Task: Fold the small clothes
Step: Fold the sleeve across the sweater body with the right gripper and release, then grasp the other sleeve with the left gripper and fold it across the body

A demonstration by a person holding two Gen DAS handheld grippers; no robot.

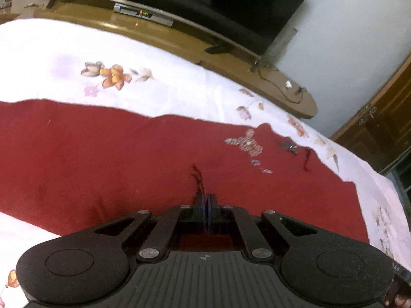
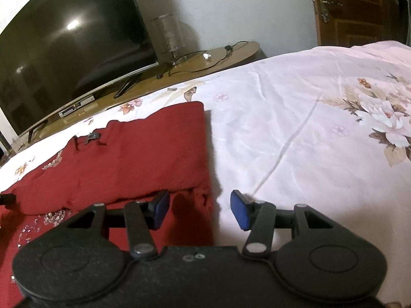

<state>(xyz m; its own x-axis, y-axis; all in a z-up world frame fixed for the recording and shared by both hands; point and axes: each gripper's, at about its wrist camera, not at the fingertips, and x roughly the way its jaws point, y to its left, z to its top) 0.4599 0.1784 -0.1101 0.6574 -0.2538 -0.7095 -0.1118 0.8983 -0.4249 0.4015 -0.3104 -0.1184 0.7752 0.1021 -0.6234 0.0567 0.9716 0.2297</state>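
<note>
Lying across a white bedsheet (image 1: 167, 59) with printed flowers, a dark red garment (image 1: 102, 154) is spread out flat on the bed. In the left wrist view it fills the middle of the picture from the left edge to the right, and a patch of silver embroidery (image 1: 245, 143) sits on its far right part. The left gripper (image 1: 207, 200) has its two blue pads pressed together, and a small fold of the red cloth rises into a wrinkle just at their tips, so the jaws are clamped on the garment.

In the right wrist view the garment (image 2: 143, 154) lies on the left half, with a straight right edge running from far to near. The right gripper (image 2: 200, 209) has its jaws apart. Its left pad (image 2: 160, 211) is over the red cloth near the frayed near corner, and its right pad (image 2: 240, 211) is over the bare sheet (image 2: 295, 141), so the edge of the garment is between them, but the pads do not press on it.

Beyond the far side of the bed stands a brown wooden cabinet (image 1: 257, 77) with a large dark television (image 2: 64, 51) on it. A glass cylinder (image 2: 168, 36) stands to the right of the television, and a wooden door (image 2: 359, 7) is at the far right.
</note>
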